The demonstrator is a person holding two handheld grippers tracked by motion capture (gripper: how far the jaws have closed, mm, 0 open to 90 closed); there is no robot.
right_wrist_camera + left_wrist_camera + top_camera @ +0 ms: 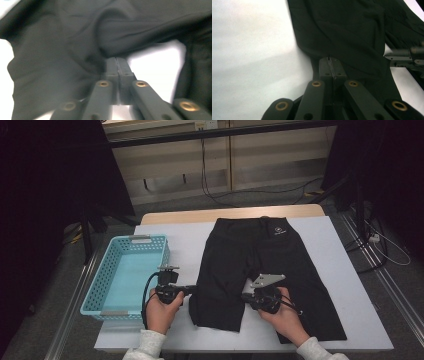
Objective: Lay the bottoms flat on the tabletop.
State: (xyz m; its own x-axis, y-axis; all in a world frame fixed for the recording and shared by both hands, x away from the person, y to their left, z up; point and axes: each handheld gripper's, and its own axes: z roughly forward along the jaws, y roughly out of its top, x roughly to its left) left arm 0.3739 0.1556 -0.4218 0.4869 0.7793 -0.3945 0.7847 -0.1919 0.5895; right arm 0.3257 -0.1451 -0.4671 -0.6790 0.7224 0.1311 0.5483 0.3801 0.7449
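- I saw the black shorts (260,270) lying flat on the white worktop (345,285), waistband toward the far edge and both legs pointing back at me.
- A small white logo (276,231) sat near the waistband, right of centre.
- My left gripper (192,289) lay at the outer edge of the shorts' left leg — its fingers (329,68) were clenched on the fabric there, the edge of the cloth pinched between them in the left gripper view.
- My left hand (162,310) held that gripper low over the worktop, just beside the near right corner of the light-blue basket (107,275).
- My right gripper (246,296) sat at the inner side of the same leg, near the crotch; in the right gripper view its fingers (117,67) were pressed together on a raised fold of the black fabric.
- My right hand (285,312) rested over the other leg of the shorts, the grey three-cornered plate (265,280) on top of its gripper tilted up.
- The basket stood at the worktop's left side, well apart from the shorts' waistband but near the left leg.
- In the left gripper view the right gripper (409,58) showed at the far edge of the leg, across the cloth.
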